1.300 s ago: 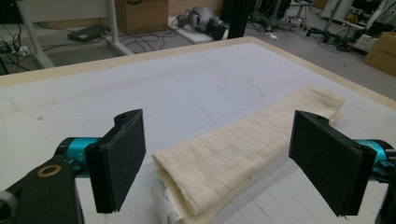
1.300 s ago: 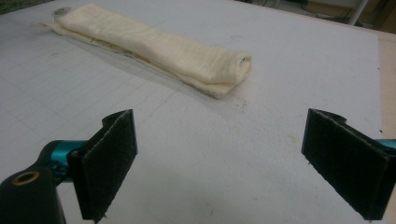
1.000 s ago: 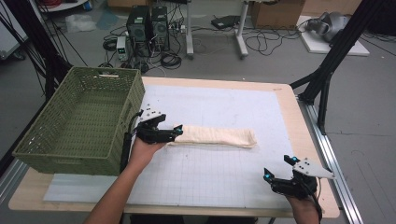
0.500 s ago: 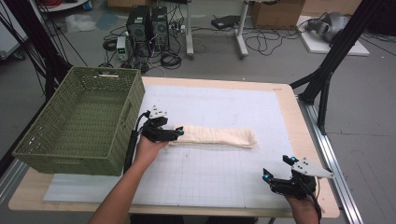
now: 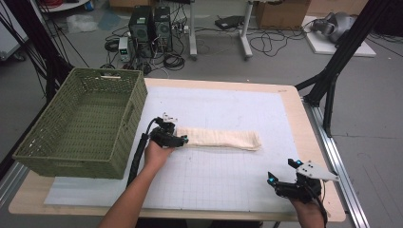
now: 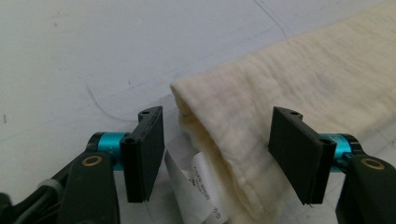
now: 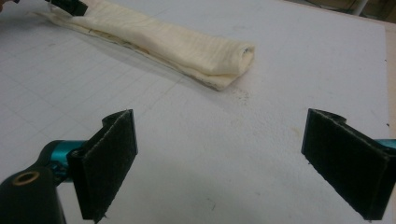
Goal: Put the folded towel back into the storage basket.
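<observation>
A cream towel [image 5: 218,138], folded into a long strip, lies across the middle of the white grid mat [image 5: 214,180]. My left gripper [image 5: 178,138] is at its left end. In the left gripper view the jaws straddle that end of the towel [image 6: 261,116]. They have just been closing, and a gap remains between the left pad [image 6: 144,154] and the cloth, so my left gripper [image 6: 217,140] is still open. A white label [image 6: 196,186] sticks out below the fold. My right gripper [image 5: 283,172] rests near the front right corner with its jaws wide and nothing between them; the towel [image 7: 163,42] lies farther off.
A green woven basket [image 5: 138,95] stands on the left side of the table, close beside the left hand. Black frame legs [image 5: 332,80] rise past the table's right edge. Computers and cables sit on the floor behind.
The left gripper has sunk onto the towel's left end and its jaws have narrowed around it. The right gripper has not moved.
</observation>
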A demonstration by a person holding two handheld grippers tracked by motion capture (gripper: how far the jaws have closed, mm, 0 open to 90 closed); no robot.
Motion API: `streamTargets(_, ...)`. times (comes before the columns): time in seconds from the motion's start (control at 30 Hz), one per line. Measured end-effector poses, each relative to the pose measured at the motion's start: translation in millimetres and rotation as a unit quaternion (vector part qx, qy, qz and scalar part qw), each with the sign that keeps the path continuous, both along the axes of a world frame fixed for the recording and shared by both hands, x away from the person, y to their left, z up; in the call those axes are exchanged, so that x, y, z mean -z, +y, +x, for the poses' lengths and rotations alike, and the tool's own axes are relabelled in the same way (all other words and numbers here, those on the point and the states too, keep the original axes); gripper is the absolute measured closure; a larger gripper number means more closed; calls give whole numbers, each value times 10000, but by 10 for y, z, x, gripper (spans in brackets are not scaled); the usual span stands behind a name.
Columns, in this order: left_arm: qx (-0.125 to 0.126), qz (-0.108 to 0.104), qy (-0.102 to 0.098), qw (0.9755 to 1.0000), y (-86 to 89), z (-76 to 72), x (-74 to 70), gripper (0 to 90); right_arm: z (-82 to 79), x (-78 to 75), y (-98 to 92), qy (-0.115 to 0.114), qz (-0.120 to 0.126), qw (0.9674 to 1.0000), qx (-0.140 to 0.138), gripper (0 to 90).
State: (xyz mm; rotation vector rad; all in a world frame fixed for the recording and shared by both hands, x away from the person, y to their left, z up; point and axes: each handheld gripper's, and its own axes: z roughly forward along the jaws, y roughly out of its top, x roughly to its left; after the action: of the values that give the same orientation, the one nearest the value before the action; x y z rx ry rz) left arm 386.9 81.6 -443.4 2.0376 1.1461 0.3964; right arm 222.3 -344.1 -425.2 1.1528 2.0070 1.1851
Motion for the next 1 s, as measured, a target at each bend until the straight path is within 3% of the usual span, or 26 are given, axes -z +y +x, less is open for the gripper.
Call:
streamTargets(0.23,192,-16,-9,9998,-14,-31,-7,560,-6,-3,6,5,-20,10000,24,90)
streamTargets(0.33,273,-172,1,9995,-12,-48,5,670,-12,-3,3,17,11,10000,27,90)
streamTargets(0.37,285,-253,-3,9993,-8,-53,15,670,-12,-3,3,17,11,10000,27,90)
streamTargets(0.43,358,-397,8,9986,6,-66,31,784,-10,-2,-7,-1,14,10000,31,90)
streamTargets(0.53,410,-409,-73,9983,10,-84,38,802,-12,-2,-9,6,21,10000,47,90)
streamTargets(0.67,367,-587,-80,9976,47,-92,46,807,-5,5,-14,-1,30,10000,65,90)
streamTargets(0.7,344,-630,-107,9974,53,-100,49,809,-6,3,-16,-23,61,9999,86,180)
streamTargets(1.0,499,-793,-331,9950,104,-187,-23,809,19,-19,-24,-97,195,9997,103,168)
